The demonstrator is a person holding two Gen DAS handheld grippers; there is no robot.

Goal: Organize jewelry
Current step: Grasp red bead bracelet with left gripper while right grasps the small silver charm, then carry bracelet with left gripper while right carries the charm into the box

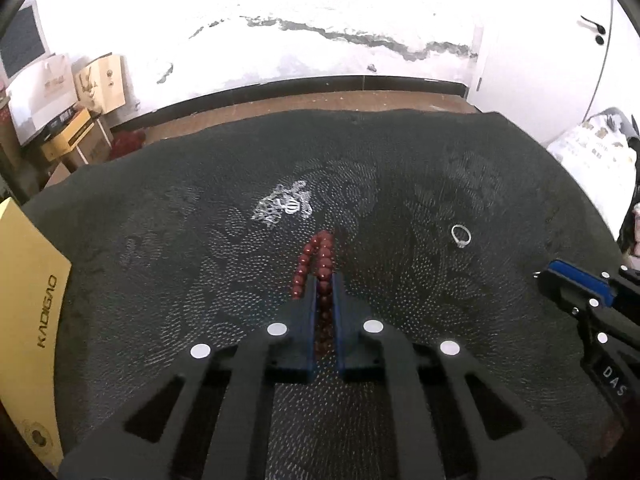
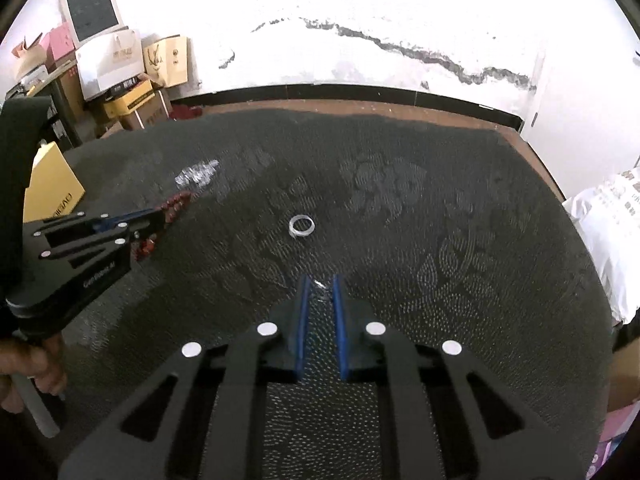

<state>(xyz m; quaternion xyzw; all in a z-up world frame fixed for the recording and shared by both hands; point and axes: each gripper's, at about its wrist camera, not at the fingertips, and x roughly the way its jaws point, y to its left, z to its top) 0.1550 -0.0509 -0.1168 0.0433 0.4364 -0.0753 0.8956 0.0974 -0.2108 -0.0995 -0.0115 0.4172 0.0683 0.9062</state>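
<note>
A string of dark red beads (image 1: 318, 254) hangs from my left gripper (image 1: 325, 280), which is shut on it above the dark patterned cloth (image 1: 180, 280). In the right wrist view the left gripper (image 2: 162, 216) shows at the left with the red beads (image 2: 176, 203) drooping on both sides of its fingers. My right gripper (image 2: 320, 280) has its jaws nearly together, with a small silvery piece (image 2: 320, 284) glinting between the tips. A silver ring (image 2: 302, 227) (image 1: 461, 236) lies on the cloth beyond it. A tangle of silver chain (image 1: 284, 204) (image 2: 198, 174) lies farther back.
A yellow box (image 1: 28, 300) (image 2: 52, 188) stands at the cloth's left edge. Cardboard boxes and bags (image 2: 120, 76) are stacked by the wall at back left. A white printed bundle (image 2: 608, 232) lies at the right. A person's hand (image 2: 28, 360) grips the left gripper's handle.
</note>
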